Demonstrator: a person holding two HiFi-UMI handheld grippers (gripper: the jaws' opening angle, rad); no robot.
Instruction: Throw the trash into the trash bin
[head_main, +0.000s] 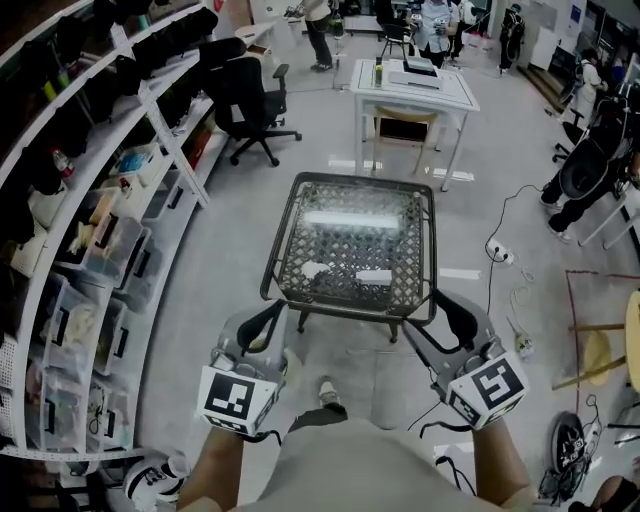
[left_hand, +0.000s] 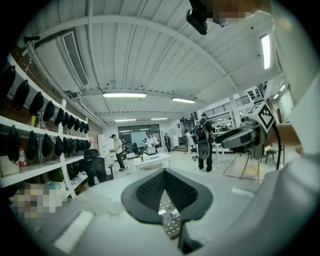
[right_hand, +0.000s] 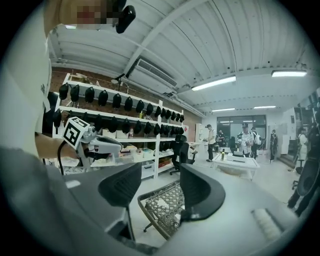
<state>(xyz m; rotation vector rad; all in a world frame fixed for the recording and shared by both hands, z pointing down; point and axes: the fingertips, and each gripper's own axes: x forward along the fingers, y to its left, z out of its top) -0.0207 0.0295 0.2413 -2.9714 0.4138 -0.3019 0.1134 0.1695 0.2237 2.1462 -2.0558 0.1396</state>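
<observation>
- Head view: shelves (head_main: 90, 200) stacked with boxes run down the left side, and a black chair (head_main: 245, 100) stands beside them.
- Left gripper (head_main: 278, 312) sits low, just short of the bin's near left corner. The left gripper view shows its jaws pressed together with nothing between them.
- Wire bin (head_main: 358, 181) stands upright on the floor in the middle, open at the top. Two white scraps of trash (head_main: 373, 277) lie inside it, near its near edge. A white table (head_main: 415, 85) stands well behind it.
- Right gripper (head_main: 422, 313) is at the bin's near right corner. The right gripper view shows its jaws wide apart and empty, with the bin's mesh beyond them.
</observation>
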